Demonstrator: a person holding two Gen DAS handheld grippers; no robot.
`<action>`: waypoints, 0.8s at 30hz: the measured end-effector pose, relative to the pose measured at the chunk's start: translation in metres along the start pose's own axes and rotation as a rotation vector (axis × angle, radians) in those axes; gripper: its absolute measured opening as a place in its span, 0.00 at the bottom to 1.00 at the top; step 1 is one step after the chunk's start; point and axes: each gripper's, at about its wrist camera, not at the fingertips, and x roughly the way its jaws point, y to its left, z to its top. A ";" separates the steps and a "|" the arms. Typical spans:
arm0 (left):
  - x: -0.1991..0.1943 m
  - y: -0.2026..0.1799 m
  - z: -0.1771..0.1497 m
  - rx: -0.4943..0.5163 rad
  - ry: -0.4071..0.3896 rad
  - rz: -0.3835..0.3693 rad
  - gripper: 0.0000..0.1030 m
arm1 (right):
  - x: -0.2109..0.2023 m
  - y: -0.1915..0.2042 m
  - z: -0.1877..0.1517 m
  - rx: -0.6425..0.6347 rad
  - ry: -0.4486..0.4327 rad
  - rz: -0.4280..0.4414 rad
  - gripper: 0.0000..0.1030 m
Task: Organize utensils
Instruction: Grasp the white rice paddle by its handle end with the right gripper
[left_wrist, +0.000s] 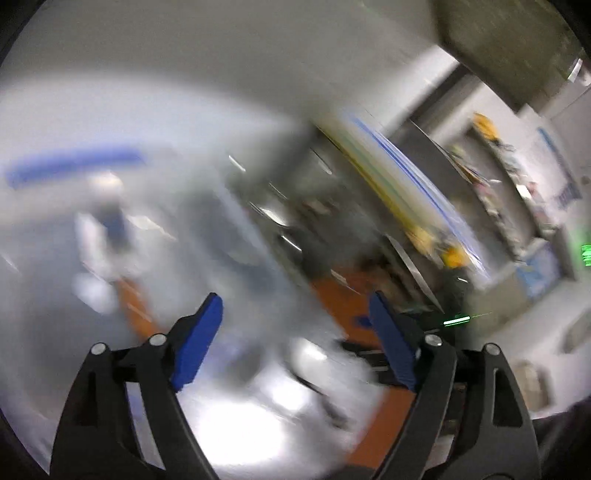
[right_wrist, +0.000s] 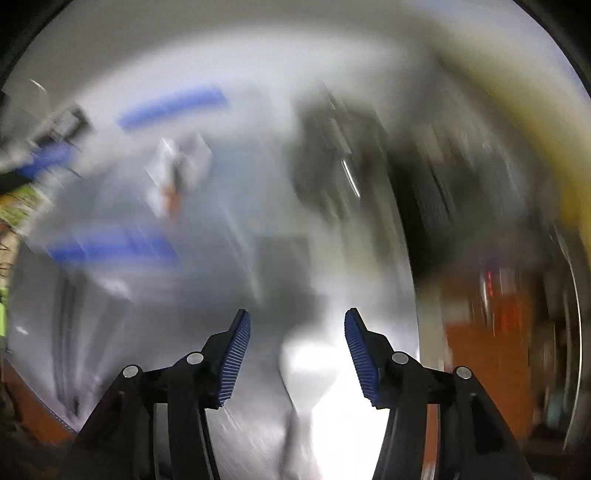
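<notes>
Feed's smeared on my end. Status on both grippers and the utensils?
Left gripper open, nothing between the jaws. Right gripper open, also empty. Both views motion-blurred; no utensil can be made out. Obstructions: cannot tell.

A: Utensils, left wrist view: only thin bright streaks (left_wrist: 275, 216) against a dark smear past the middle. Kind, number and pose cannot be told; heavy motion blur.

B: Right wrist view agrees. One thin shiny streak (right_wrist: 351, 177), slanted, in the dark blurred patch above the middle. Possibly a metal handle; cannot confirm.

A: What they rest in or on?

B: Cannot tell. Blur hides all edges.
</notes>
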 end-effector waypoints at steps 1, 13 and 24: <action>0.016 -0.003 -0.009 -0.031 0.043 -0.045 0.76 | 0.017 -0.011 -0.023 0.053 0.070 0.012 0.53; 0.180 0.030 -0.087 -0.274 0.433 -0.029 0.76 | 0.089 -0.032 -0.108 0.220 0.217 0.213 0.23; 0.224 0.048 -0.133 -0.398 0.564 -0.052 0.72 | 0.095 -0.053 -0.131 0.502 0.233 0.726 0.21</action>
